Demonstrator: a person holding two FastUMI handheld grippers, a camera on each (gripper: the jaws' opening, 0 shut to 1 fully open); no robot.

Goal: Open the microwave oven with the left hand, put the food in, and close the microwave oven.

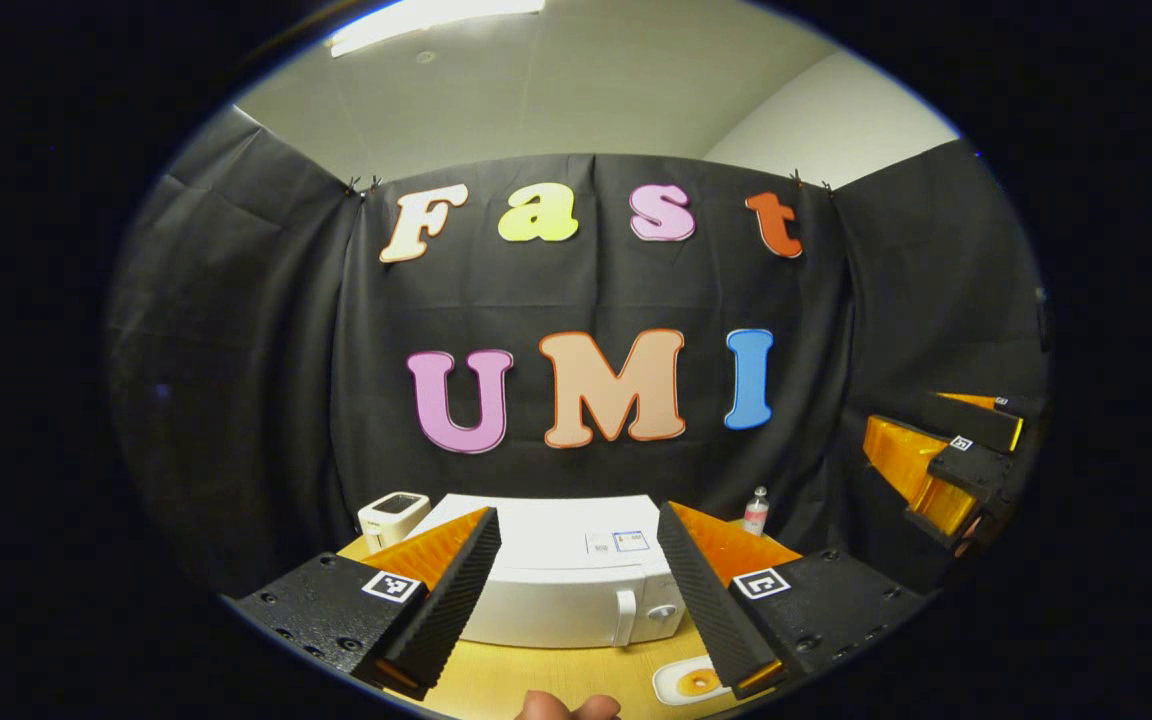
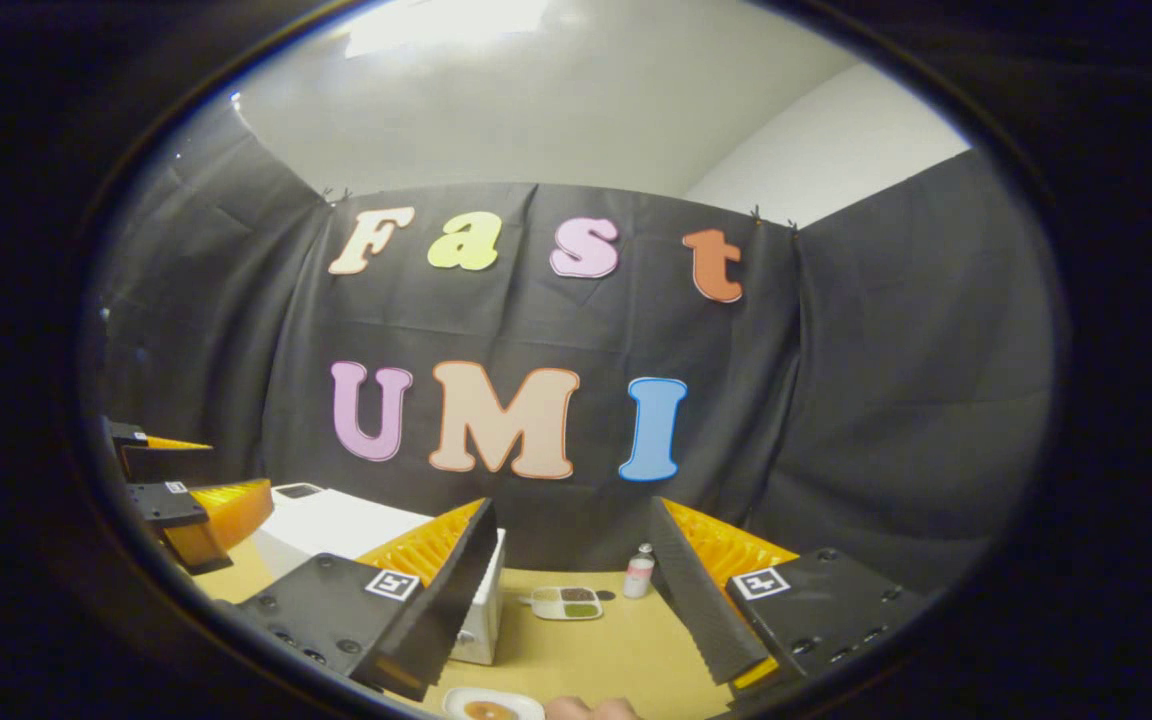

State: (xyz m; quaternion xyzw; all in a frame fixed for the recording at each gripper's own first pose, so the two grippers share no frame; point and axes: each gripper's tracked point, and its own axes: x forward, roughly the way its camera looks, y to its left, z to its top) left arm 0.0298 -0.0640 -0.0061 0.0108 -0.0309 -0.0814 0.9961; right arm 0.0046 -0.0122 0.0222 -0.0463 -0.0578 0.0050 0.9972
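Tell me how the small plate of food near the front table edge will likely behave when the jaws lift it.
The plate looks shallow and flat, so it probably offers only a thin rim to grip and may slip. The food on it sits loose in the middle, so tilting could slide it off. It looks small beside the microwave, so likely light.

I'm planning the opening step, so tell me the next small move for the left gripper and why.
Probably bring the left gripper down and forward to the handle on the microwave oven. The door looks shut, the gripper is open, empty and apart from the oven, and the handle stands upright just left of the knob. The plate of food waits on the table in front.
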